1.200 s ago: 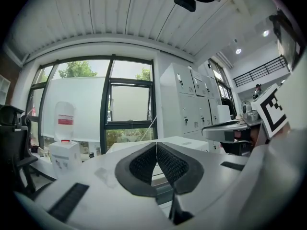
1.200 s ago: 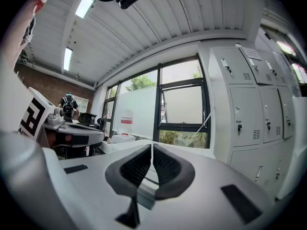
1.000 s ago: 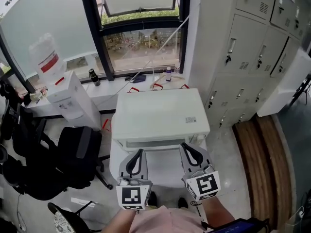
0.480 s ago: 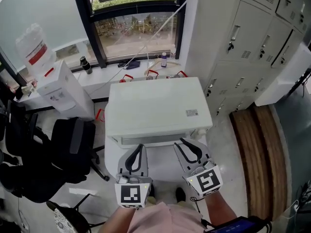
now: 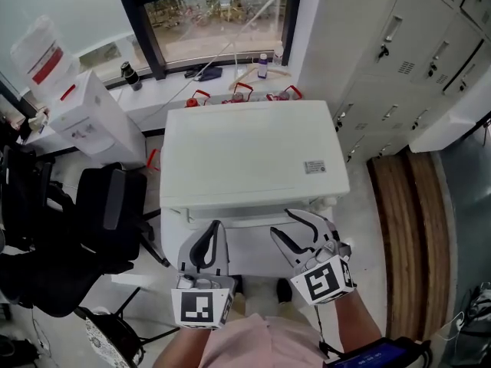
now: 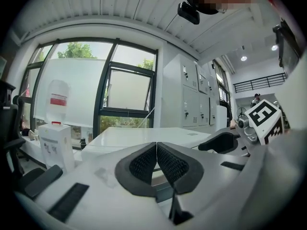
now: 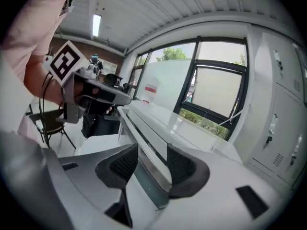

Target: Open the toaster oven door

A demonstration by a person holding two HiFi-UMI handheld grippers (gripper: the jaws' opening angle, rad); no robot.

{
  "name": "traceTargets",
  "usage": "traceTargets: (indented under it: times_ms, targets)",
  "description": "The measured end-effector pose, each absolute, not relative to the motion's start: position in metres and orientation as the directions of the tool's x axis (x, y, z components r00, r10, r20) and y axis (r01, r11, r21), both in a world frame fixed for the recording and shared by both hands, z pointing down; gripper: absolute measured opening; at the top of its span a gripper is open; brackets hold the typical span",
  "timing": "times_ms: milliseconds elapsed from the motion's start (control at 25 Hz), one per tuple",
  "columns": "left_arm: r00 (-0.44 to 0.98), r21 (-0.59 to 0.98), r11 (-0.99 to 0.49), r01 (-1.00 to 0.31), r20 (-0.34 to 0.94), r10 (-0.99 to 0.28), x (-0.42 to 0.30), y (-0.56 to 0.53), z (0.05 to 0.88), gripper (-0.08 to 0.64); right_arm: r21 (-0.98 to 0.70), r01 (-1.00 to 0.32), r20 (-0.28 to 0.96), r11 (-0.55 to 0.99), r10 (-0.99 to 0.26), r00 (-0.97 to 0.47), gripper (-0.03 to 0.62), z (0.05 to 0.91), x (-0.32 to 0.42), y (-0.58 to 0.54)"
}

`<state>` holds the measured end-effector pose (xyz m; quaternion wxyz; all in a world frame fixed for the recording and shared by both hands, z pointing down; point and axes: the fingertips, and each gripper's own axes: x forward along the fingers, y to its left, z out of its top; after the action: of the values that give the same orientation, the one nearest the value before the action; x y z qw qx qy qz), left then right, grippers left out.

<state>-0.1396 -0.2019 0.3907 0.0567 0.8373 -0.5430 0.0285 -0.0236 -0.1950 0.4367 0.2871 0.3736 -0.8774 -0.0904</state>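
- The boxy white toaster oven (image 5: 253, 156) stands on the white bench (image 5: 247, 257), directly ahead of the person. Only its flat top and front lip show from the head view.
- A second ago both tongs hung side by side in front of the oven, each looking narrow.
- Since then the right gripper (image 5: 281, 221) has rolled sideways, and its tongs have spread wide.
- The right gripper view shows those tongs apart, with the long pale door handle bar (image 7: 144, 145) running between the two pads. Neither pad presses on the bar, so nothing is gripped.
- The left gripper (image 5: 213, 233) has hardly altered. Its tongs are pressed together on nothing and held short of the oven front, left of the right gripper.
- The oven also fills more of the head view than it did, so the person seems to have leaned in over it.
- My reading is that the reach is over and the grasp is the step in hand. The door looks closed, and no gap shows along the front lip.
- Next the right tongs need to shut squarely on the bar before any pull outward and down.
- The risk is a slip, because the bar is smooth and slim and the tongs meet it at a slant.
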Motion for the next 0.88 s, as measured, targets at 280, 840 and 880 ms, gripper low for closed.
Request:
traceTargets:
  times_ms: [280,840,880]
  targets:
    - [0.404,0.085,-0.396,-0.914,0.119,-0.907,-0.143,-0.207,0.396,0.014,0.453,-0.479,0.531,0.752,-0.659,-0.533,0.175,0.45,-0.027,-0.193]
    - [0.374,0.08,-0.367,-0.927,0.117,-0.92,-0.154,-0.199,0.393,0.014,0.462,-0.392,0.598,0.795,-0.606,-0.524,0.13,0.455,-0.031,-0.177]
    - [0.371,0.078,-0.364,-0.928,0.117,-0.921,-0.155,-0.197,0.393,0.014,0.461,-0.391,0.599,0.796,-0.605,-0.525,0.129,0.456,-0.03,-0.175]
